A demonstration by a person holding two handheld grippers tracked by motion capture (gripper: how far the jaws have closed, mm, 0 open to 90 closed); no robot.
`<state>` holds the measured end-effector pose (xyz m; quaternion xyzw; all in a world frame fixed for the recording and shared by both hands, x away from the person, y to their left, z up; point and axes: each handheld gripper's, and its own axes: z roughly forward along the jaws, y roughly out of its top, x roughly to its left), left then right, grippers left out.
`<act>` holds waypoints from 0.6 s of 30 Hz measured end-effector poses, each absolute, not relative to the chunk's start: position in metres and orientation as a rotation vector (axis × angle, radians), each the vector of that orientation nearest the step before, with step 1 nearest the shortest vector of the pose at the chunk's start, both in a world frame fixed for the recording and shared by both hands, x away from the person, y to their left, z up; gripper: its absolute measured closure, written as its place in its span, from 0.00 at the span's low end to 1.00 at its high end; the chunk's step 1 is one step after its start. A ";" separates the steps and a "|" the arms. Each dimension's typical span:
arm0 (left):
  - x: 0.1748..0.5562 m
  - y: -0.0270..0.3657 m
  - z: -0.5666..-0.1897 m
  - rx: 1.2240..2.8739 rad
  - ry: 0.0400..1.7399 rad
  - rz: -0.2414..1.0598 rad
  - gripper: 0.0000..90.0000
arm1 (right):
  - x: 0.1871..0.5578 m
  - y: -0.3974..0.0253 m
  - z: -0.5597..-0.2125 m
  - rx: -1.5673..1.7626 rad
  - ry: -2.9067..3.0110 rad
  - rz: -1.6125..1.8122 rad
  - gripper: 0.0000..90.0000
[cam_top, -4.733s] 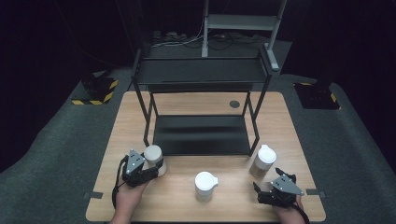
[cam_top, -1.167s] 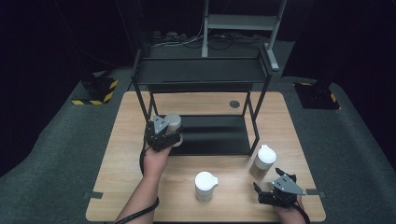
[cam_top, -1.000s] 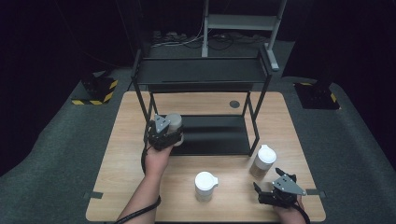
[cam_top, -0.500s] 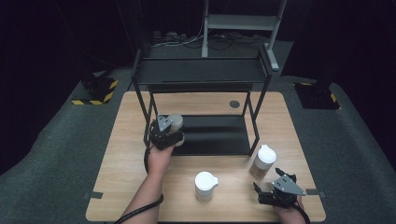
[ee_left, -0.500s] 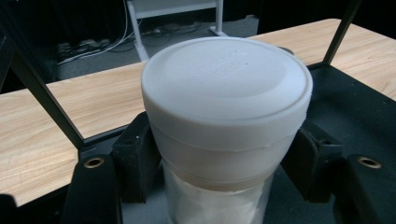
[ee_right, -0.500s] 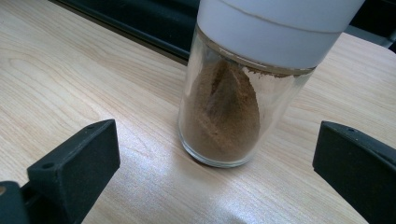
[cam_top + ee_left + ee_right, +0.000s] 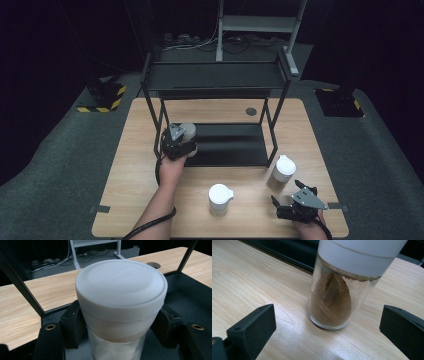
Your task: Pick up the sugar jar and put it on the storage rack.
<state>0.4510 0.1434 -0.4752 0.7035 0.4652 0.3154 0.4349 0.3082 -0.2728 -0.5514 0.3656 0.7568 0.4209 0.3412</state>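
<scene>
Left gripper (image 7: 181,141) pinches one jar (image 7: 188,133) at the rack (image 7: 220,145) mid-frame; right gripper (image 7: 295,202) spread, two jars (image 7: 281,171) left on table

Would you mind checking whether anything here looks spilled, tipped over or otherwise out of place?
Nothing stands out. The jar in the left gripper is upright and capped; the two jars on the table stand upright with lids on, no spill around them.
</scene>
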 end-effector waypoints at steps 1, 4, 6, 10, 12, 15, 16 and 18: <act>0.450 0.143 -0.476 1.751 1.158 0.784 0.38 | 0.308 -0.273 -0.551 0.951 1.968 1.095 0.00; 0.448 0.143 -0.478 1.746 1.150 0.795 0.38 | 0.308 -0.273 -0.551 0.949 1.968 1.093 0.00; 0.447 0.143 -0.478 1.750 1.143 0.801 0.38 | 0.308 -0.273 -0.551 0.948 1.968 1.091 0.00; 0.445 0.146 -0.479 1.751 1.138 0.799 0.38 | 0.308 -0.272 -0.551 0.947 1.969 1.089 0.00; 0.445 0.146 -0.479 1.757 1.132 0.799 0.38 | 0.308 -0.272 -0.551 0.946 1.969 1.088 0.00; 0.444 0.145 -0.479 1.762 1.123 0.799 0.38 | 0.308 -0.272 -0.551 0.947 1.969 1.088 0.00; 0.444 0.145 -0.479 1.762 1.123 0.799 0.38 | 0.308 -0.272 -0.551 0.947 1.968 1.088 0.00; 0.444 0.145 -0.480 1.760 1.123 0.798 0.38 | 0.308 -0.272 -0.552 0.946 1.969 1.088 0.00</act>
